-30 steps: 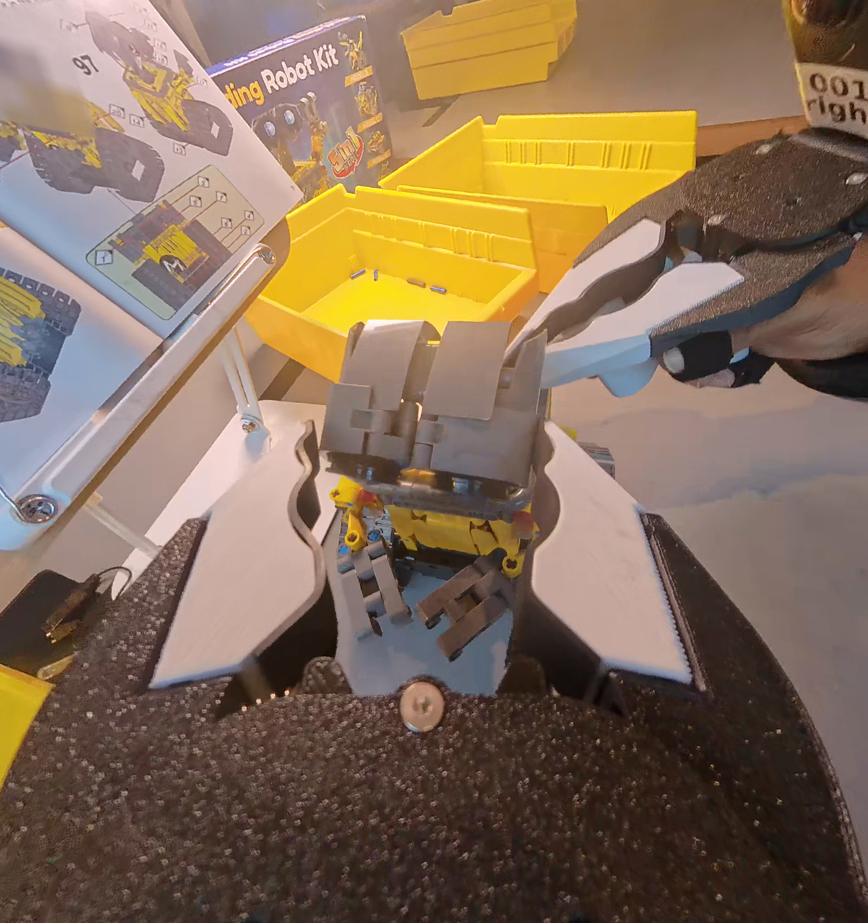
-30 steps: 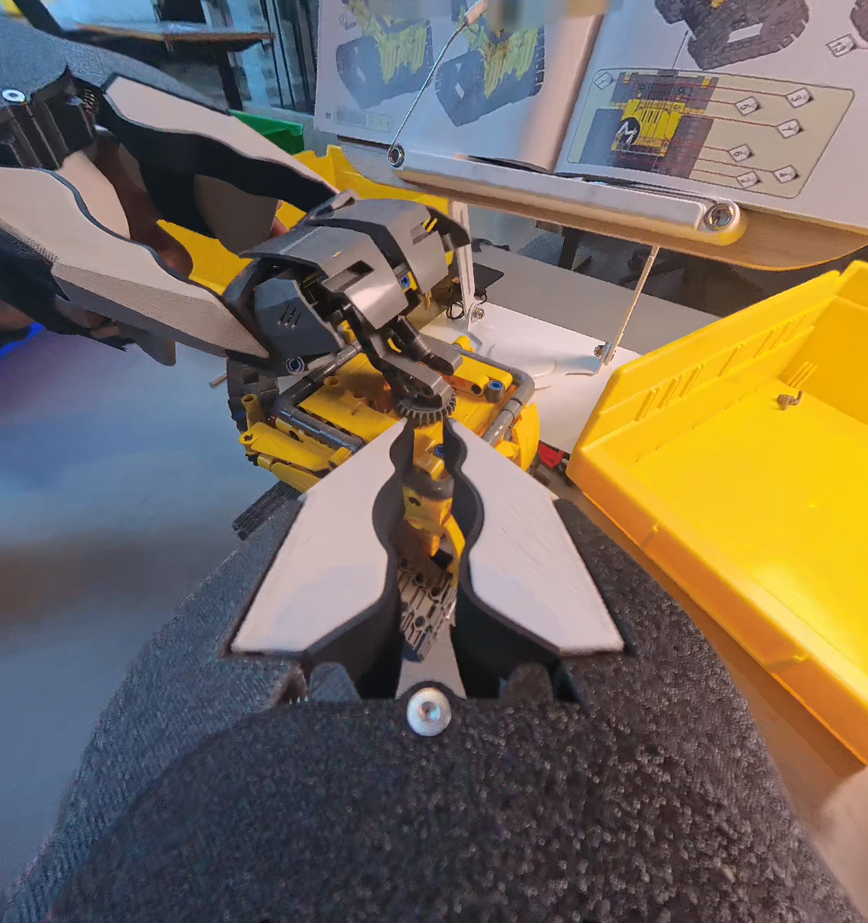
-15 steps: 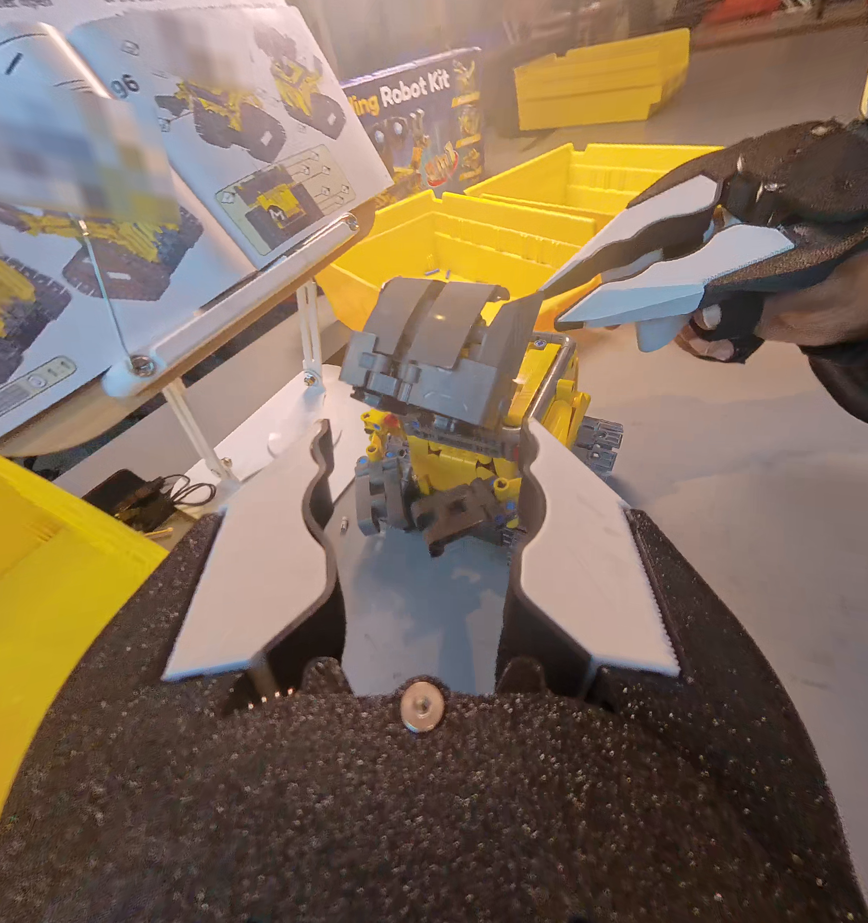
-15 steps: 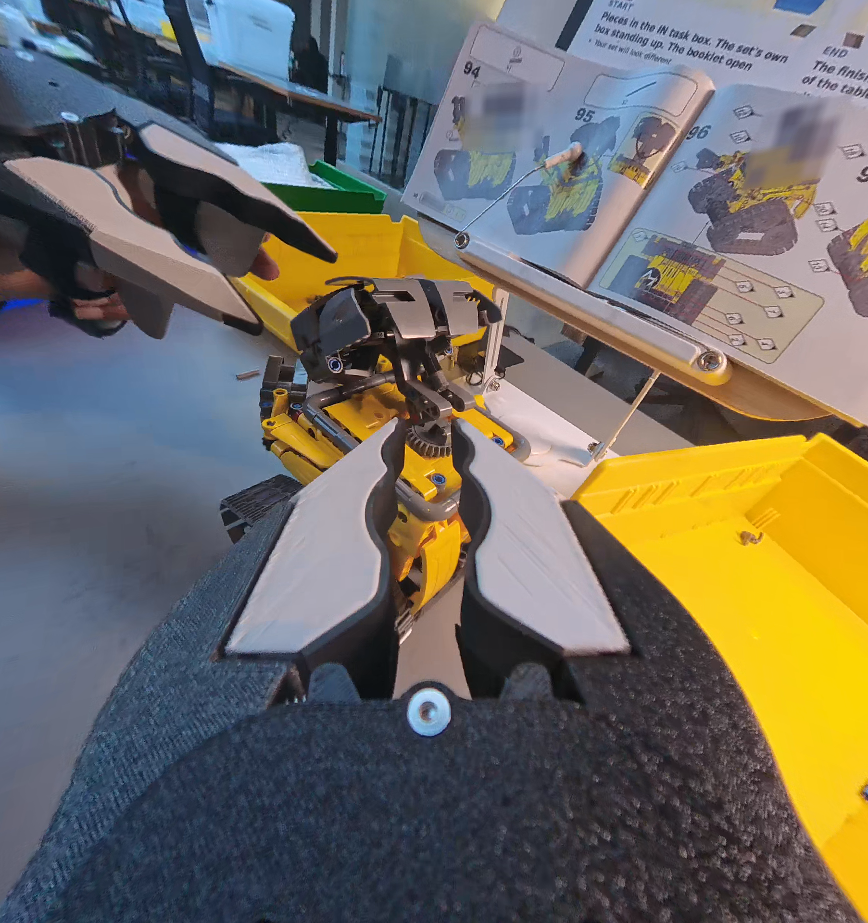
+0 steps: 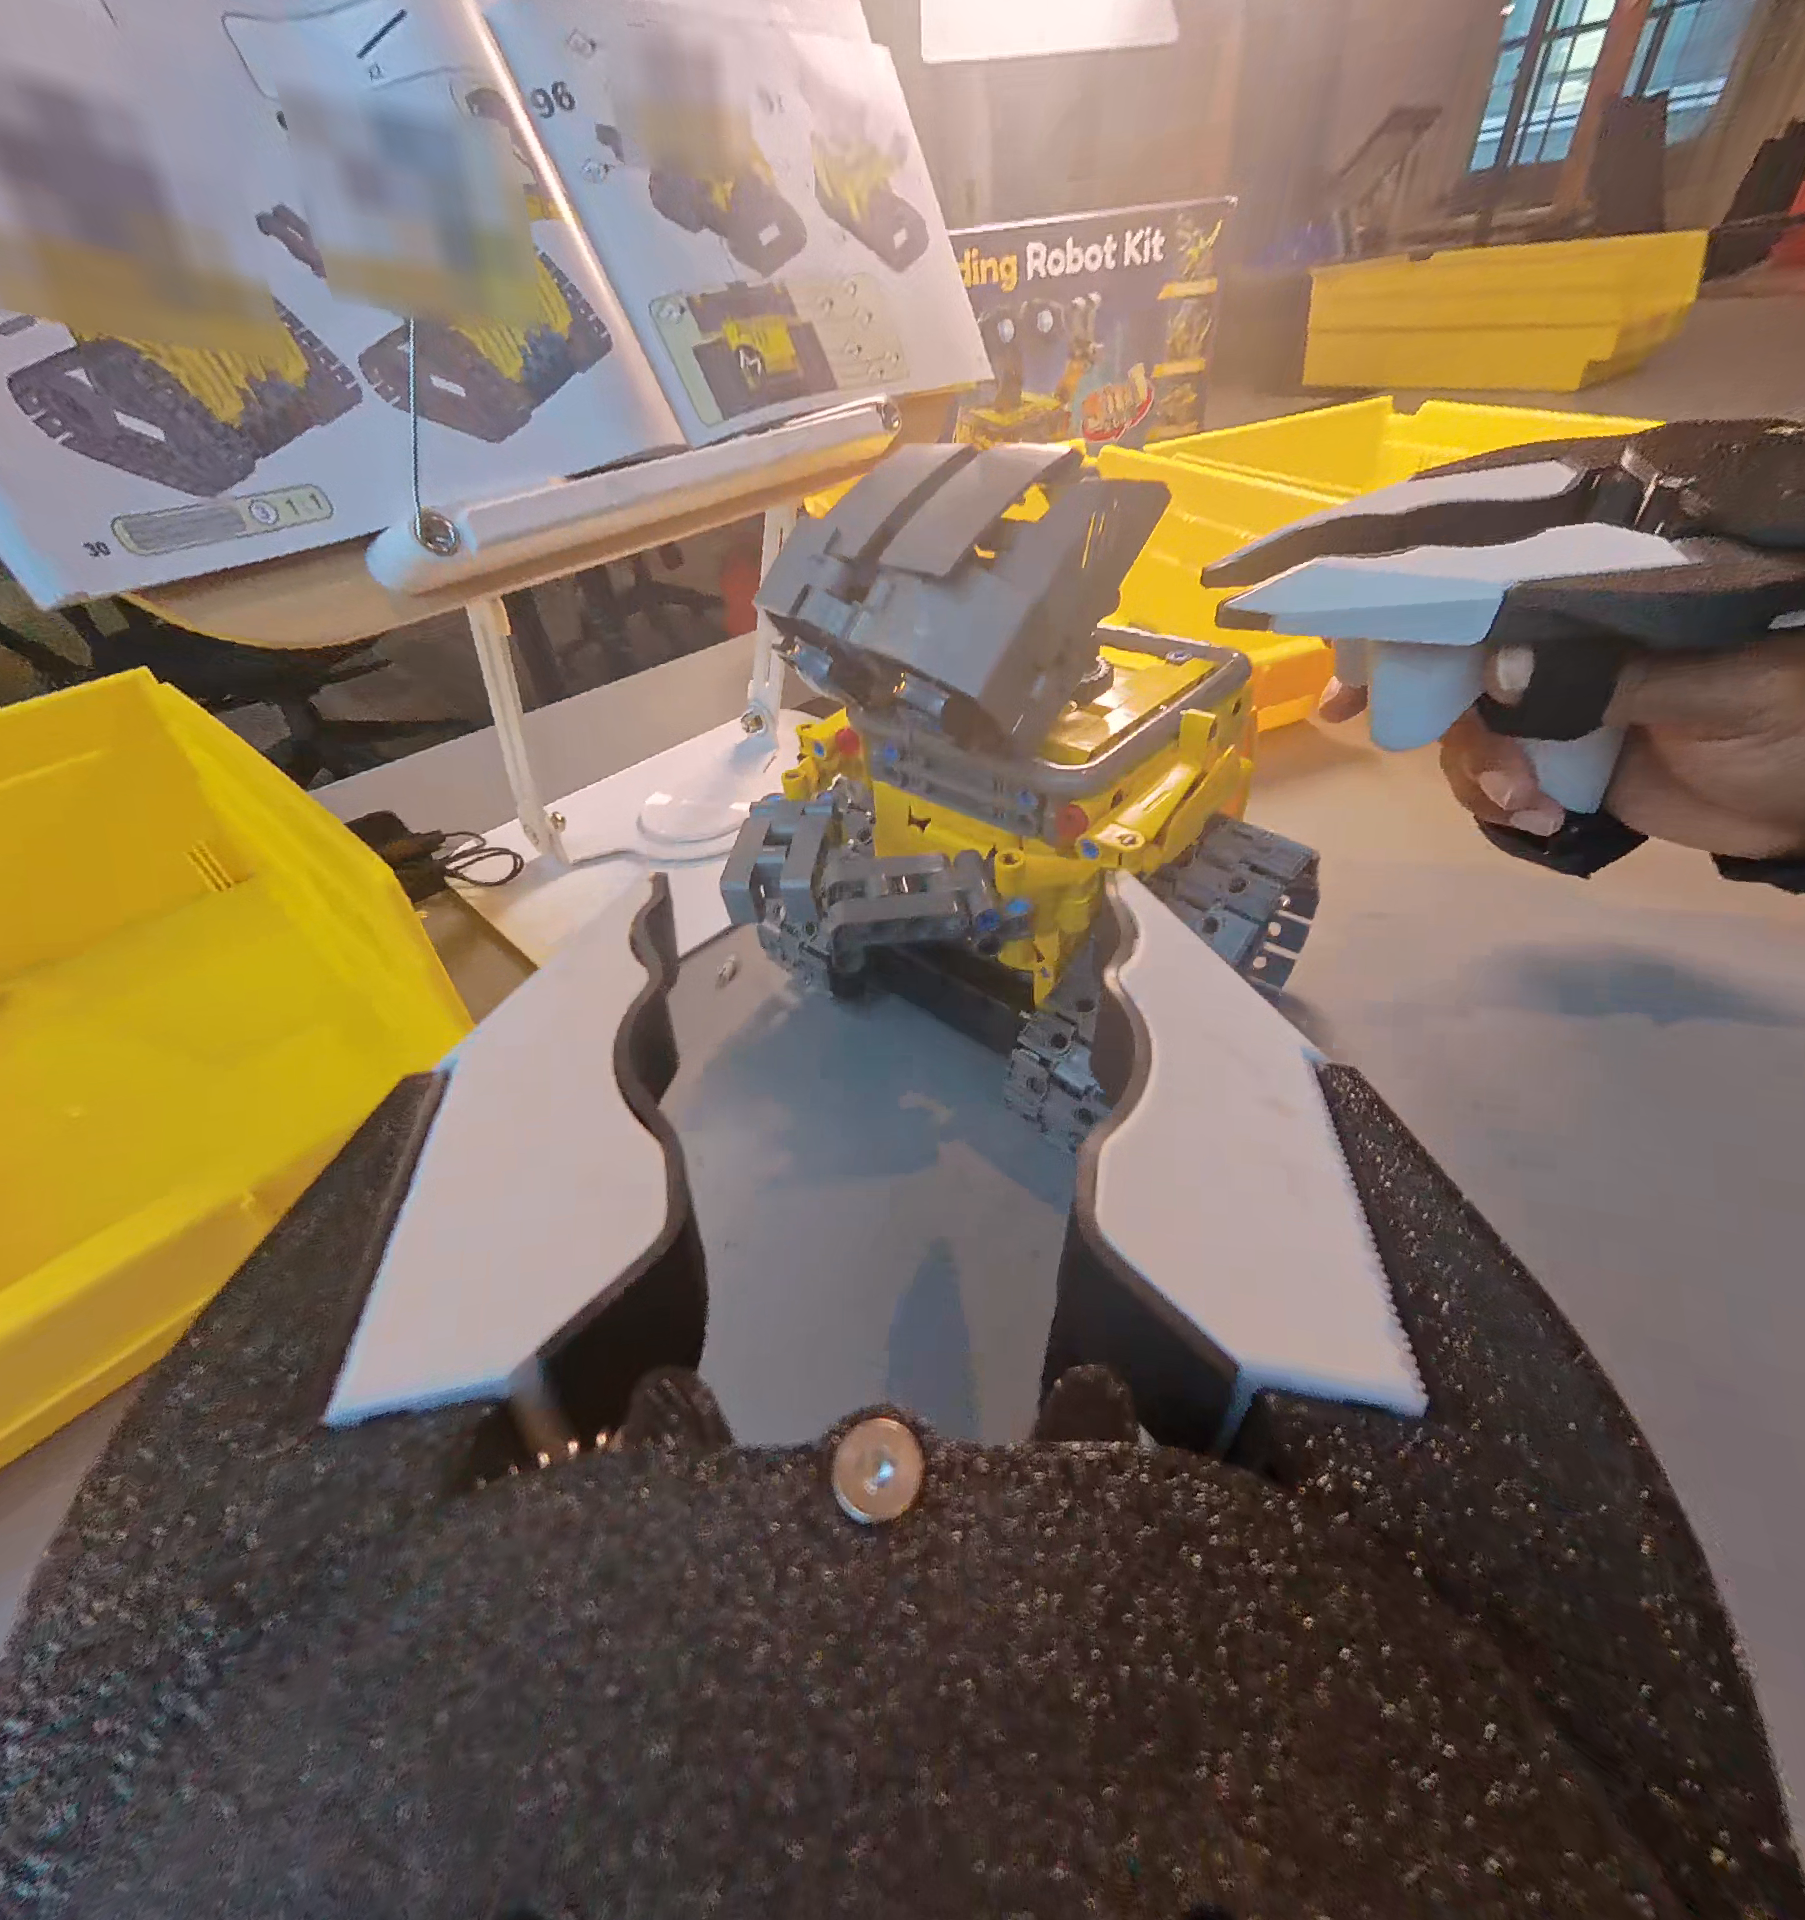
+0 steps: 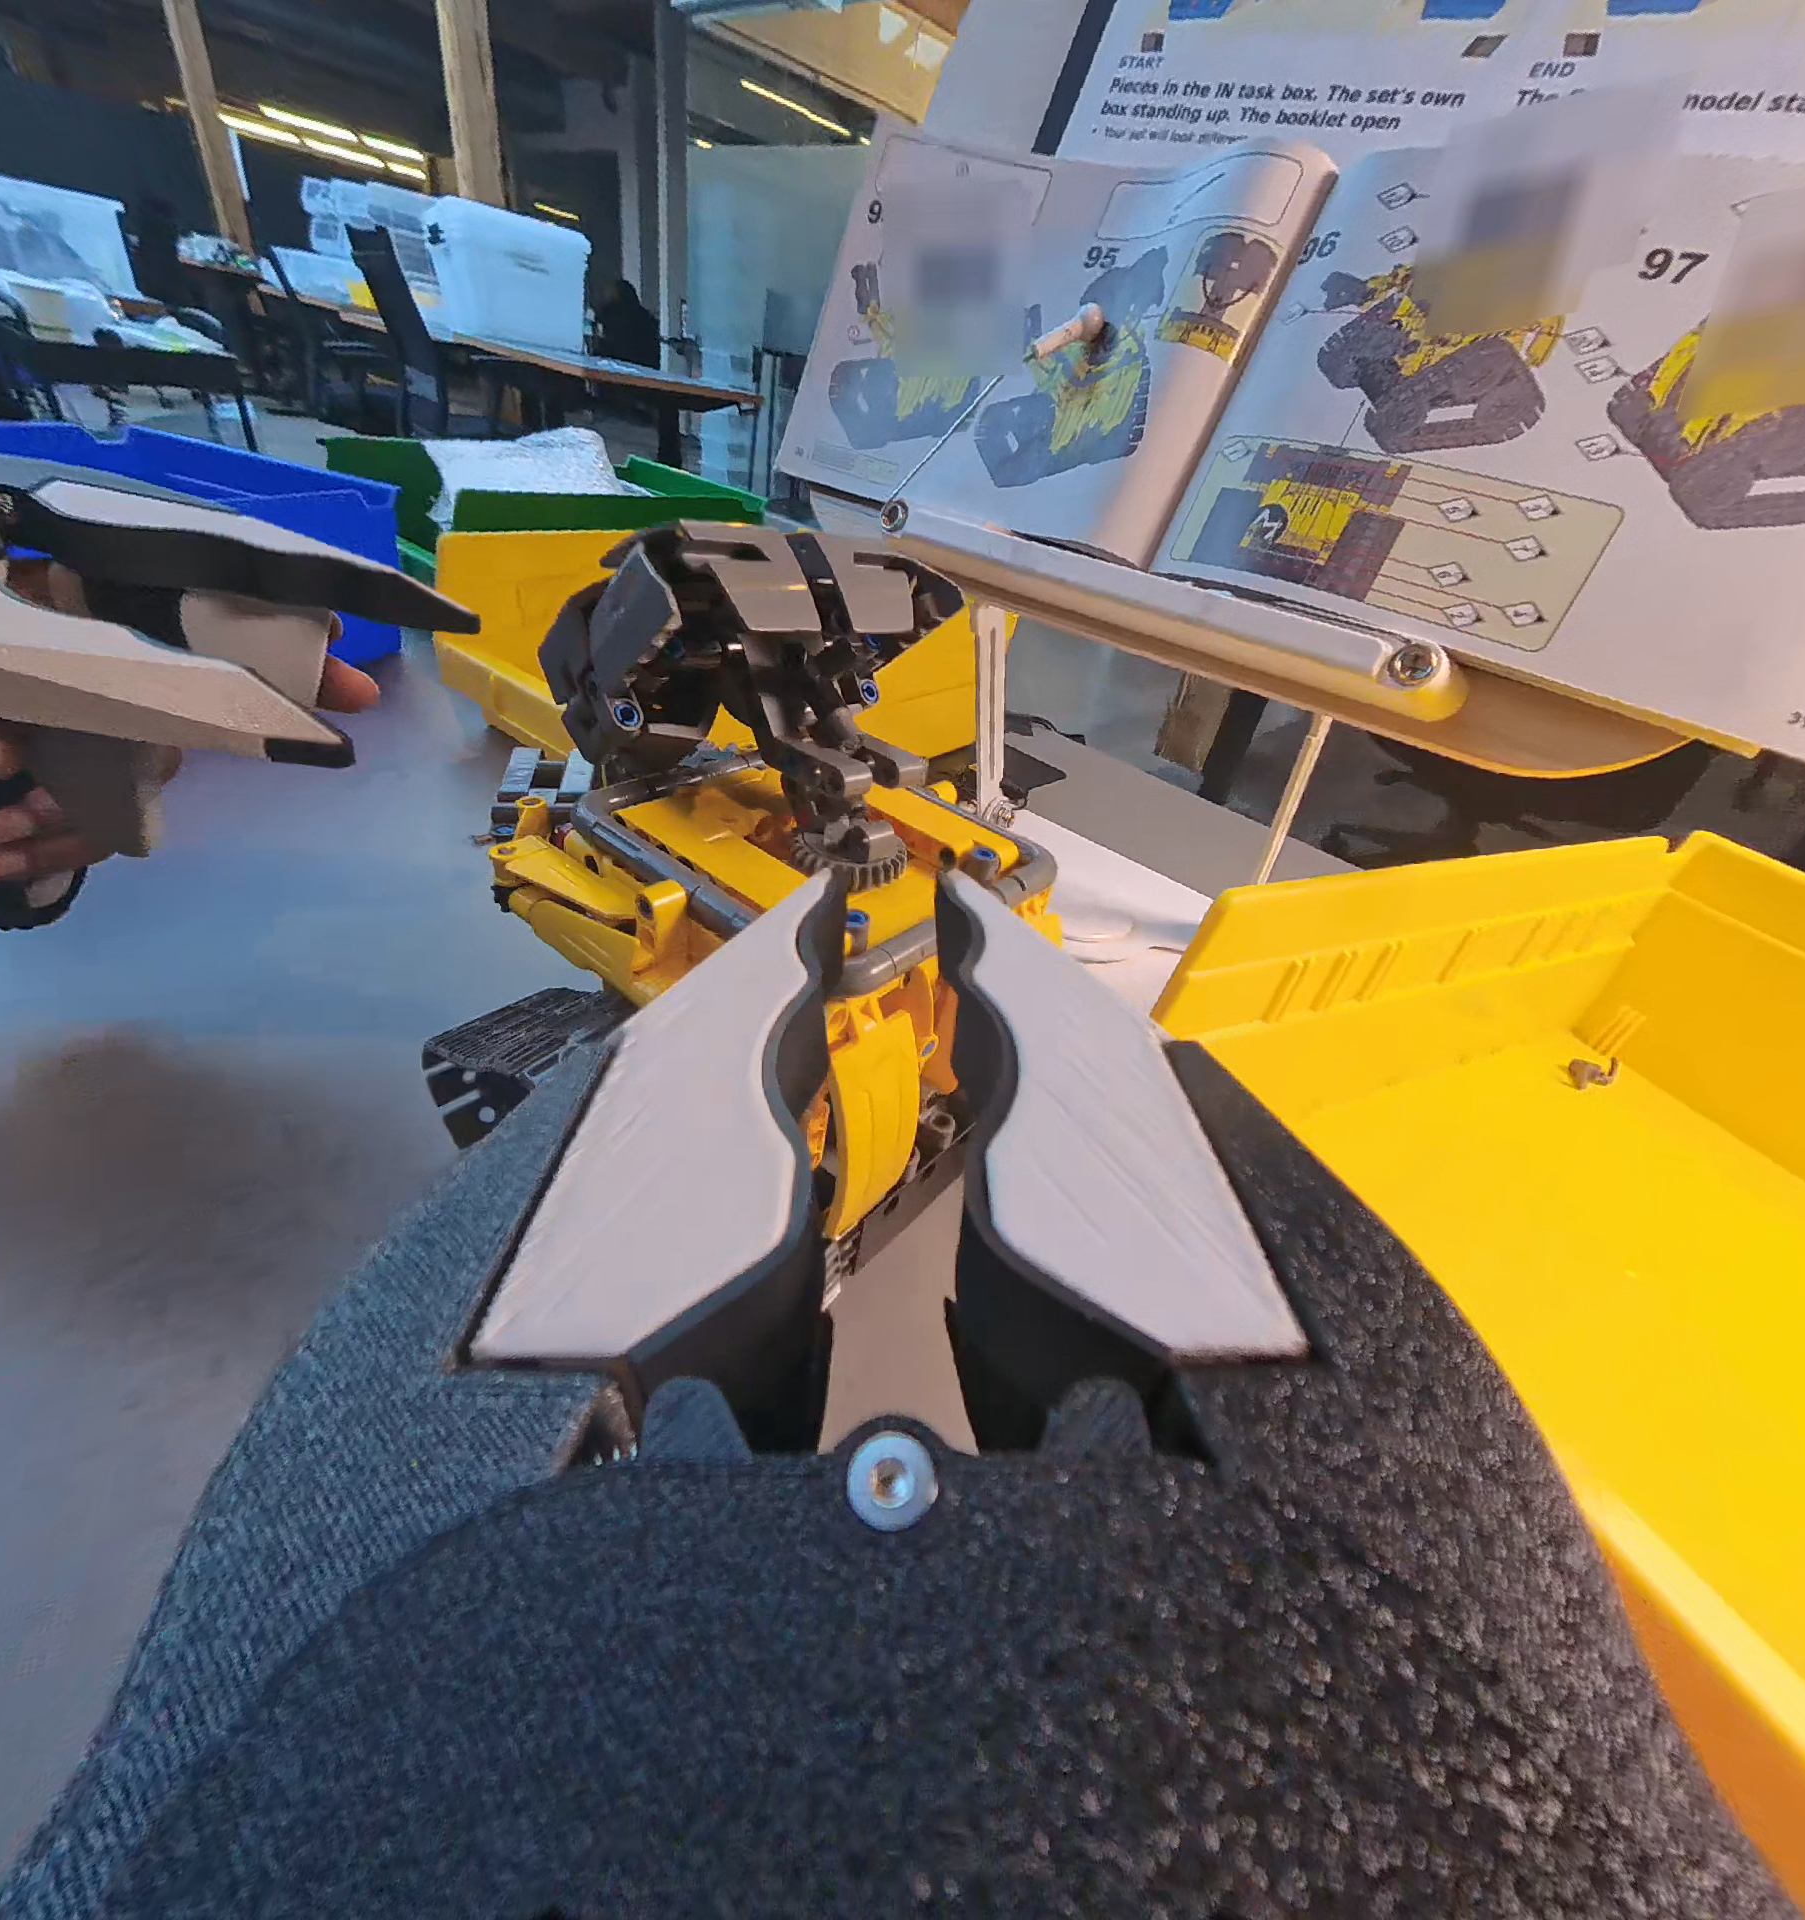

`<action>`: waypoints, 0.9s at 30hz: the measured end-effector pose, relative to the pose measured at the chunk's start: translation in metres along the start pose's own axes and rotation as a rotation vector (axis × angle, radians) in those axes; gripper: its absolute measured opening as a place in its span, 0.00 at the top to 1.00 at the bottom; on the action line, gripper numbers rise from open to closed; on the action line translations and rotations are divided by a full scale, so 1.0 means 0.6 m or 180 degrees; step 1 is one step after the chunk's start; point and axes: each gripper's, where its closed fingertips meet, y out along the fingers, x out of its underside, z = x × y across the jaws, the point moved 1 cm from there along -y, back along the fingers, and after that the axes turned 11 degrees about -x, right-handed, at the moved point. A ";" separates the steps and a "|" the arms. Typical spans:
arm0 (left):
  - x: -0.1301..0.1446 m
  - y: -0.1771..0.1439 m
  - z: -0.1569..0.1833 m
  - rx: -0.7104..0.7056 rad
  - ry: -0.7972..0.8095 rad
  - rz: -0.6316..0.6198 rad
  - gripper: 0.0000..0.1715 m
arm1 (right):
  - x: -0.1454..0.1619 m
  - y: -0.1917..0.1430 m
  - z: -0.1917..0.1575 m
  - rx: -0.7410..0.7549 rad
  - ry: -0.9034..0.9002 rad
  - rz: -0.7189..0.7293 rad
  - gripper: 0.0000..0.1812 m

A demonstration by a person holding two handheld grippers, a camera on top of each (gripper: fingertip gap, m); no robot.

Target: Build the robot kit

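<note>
On the grey tabletop (image 5: pixel 1563 1091), dead centre, stands the brick-built robot model (image 5: pixel 991 790), yellow body, grey tilted head, black tracks underneath. The left gripper (image 5: pixel 893 914) sits right in front of it, fingers spread wide, nothing between them; the model's grey front arm lies just beyond the tips, apart from them as far as the left wrist view shows. Over on the other side, the right gripper (image 6: pixel 885 902) hangs close behind the model with only a narrow gap between its fingertips, empty too; its tips sit just short of the small black gear (image 6: pixel 848 854) on top of the yellow body, and whether they touch the grey frame bar I cannot tell. From the left wrist view that right gripper (image 5: pixel 1225 592) floats beside the head, clear of it, a hand (image 5: pixel 1625 748) wrapped round its handle. Behind the model an open instruction booklet (image 5: pixel 462 291) rests on a white stand (image 5: pixel 628 509). Yellow bins flank the scene: one at the left (image 5: pixel 129 997), one at the right (image 6: pixel 1563 1143) holding a tiny dark piece (image 6: pixel 1592 1070). A kit box (image 5: pixel 1085 322) stands farther back.
</note>
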 end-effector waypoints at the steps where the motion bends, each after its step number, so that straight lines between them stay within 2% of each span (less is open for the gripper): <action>1: 0.005 0.002 0.000 0.0012 -0.0011 -0.0037 0.54 | 0.006 0.002 0.002 -0.0022 0.0056 -0.0002 0.91; 6: 0.010 0.004 -0.001 0.0009 0.0038 -0.0043 0.54 | 0.011 0.002 0.002 -0.0163 0.0347 0.0169 0.89; 12: 0.007 0.002 -0.016 -0.0056 0.0023 -0.0019 0.55 | 0.013 0.005 -0.015 -0.0360 0.0317 0.0192 0.83; 13: 0.007 0.001 -0.017 -0.0062 0.0017 -0.0014 0.55 | 0.014 0.005 -0.018 -0.0382 0.0279 0.0169 0.83; 17: 0.006 0.000 -0.013 -0.0024 0.0017 0.0002 0.58 | 0.014 0.009 -0.038 -0.0461 0.0039 0.0074 1.00; 23: 0.010 0.002 0.003 0.0079 0.0088 -0.0020 0.62 | 0.018 0.012 -0.059 -0.0559 -0.0196 -0.0128 1.00; 25: 0.011 0.002 0.006 0.0083 0.0110 -0.0020 0.62 | 0.006 0.008 -0.058 -0.0528 -0.0199 0.0004 1.00; 27: 0.012 0.004 0.009 0.0089 0.0115 -0.0024 0.62 | -0.010 0.005 -0.049 -0.0444 -0.0206 0.0107 0.93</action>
